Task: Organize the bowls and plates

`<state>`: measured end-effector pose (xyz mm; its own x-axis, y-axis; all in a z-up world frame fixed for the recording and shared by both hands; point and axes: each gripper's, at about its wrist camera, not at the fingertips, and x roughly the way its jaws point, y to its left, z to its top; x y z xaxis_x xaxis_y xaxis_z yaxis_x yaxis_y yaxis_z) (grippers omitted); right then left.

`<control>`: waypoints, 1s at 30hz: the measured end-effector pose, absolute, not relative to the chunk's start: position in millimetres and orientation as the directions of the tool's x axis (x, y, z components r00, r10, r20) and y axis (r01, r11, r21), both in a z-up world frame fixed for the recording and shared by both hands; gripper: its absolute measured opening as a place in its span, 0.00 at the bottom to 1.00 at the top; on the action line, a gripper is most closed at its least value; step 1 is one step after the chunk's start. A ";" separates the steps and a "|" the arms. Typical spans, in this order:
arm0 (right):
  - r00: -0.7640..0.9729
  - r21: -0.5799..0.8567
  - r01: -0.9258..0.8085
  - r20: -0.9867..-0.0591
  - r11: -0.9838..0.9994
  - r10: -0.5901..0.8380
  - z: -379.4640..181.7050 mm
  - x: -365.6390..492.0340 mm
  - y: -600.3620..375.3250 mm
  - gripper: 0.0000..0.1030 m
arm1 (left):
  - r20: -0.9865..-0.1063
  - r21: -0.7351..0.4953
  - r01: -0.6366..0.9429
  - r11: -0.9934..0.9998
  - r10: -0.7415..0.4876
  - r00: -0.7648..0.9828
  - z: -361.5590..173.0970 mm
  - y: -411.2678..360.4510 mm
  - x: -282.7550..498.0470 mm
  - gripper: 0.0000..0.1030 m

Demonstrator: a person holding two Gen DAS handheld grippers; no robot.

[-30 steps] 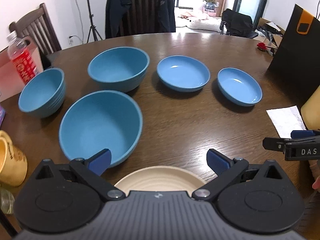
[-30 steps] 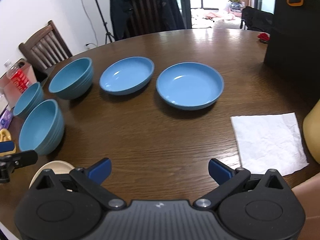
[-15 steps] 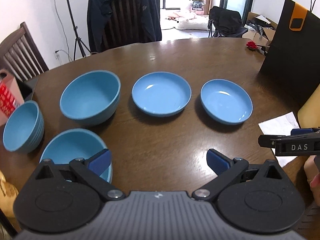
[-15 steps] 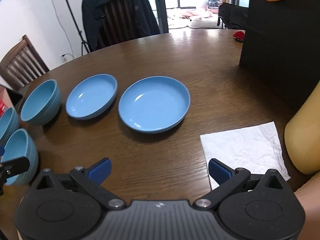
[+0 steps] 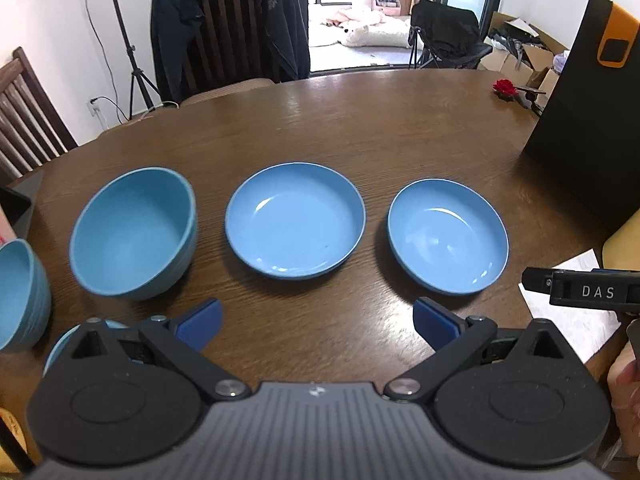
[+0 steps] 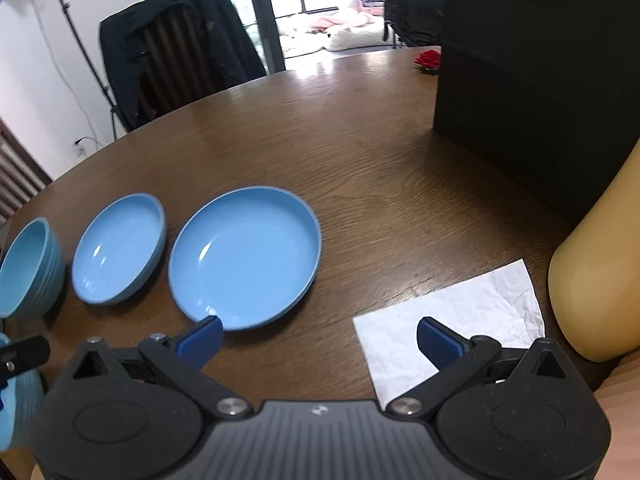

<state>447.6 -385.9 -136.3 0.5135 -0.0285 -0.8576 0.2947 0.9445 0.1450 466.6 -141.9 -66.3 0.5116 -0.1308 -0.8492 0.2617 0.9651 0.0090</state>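
Two shallow blue plates (image 5: 294,220) (image 5: 448,236) lie side by side on the round wooden table (image 5: 360,128), with a deep blue bowl (image 5: 132,232) to their left. A smaller blue bowl (image 5: 20,292) is cut off by the left edge of the view. My left gripper (image 5: 316,320) hovers open and empty just short of the plates. My right gripper (image 6: 320,338) is open and empty too, its left fingertip over the near rim of the larger plate (image 6: 244,256) and its right one over a white napkin (image 6: 452,320). The other plate (image 6: 118,248) and the bowl (image 6: 30,268) lie further left.
A tall black bag (image 6: 540,80) stands at the right of the table, with a yellow container (image 6: 596,272) in front of it. A red rose (image 5: 506,88) lies at the far right. A chair draped with a dark jacket (image 5: 228,28) stands behind the table.
Both grippers have moved to the right along the table. The cream plate and the near blue bowls have slid out of the left view, and the two shallow plates now sit centred.
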 end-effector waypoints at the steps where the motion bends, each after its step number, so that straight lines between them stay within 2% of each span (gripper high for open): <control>1: 0.512 0.145 0.302 -0.858 0.942 -0.032 -137.4 450.6 -387.7 1.00 | -0.853 0.009 0.264 0.965 -0.130 0.505 -68.6 -145.9 472.3 1.00; 14: 0.501 0.168 0.381 -0.864 0.909 -0.051 -158.7 491.9 -403.9 0.98 | -0.903 -0.060 0.216 0.975 -0.145 0.405 -99.7 -177.1 528.6 0.98; 24: 0.472 0.151 0.415 -0.879 0.897 -0.070 -180.5 516.3 -415.9 0.83 | -0.931 -0.116 0.161 0.980 -0.164 0.327 -119.3 -188.6 557.9 0.75; 26: 0.468 0.153 0.412 -0.882 0.898 -0.065 -184.7 520.6 -416.7 0.78 | -0.934 -0.127 0.151 0.980 -0.169 0.314 -123.0 -190.5 562.4 0.74; 30: 0.460 0.158 0.399 -0.886 0.903 -0.049 -192.9 529.4 -417.1 0.66 | -0.937 -0.147 0.147 0.978 -0.186 0.296 -127.0 -196.2 569.6 0.65</control>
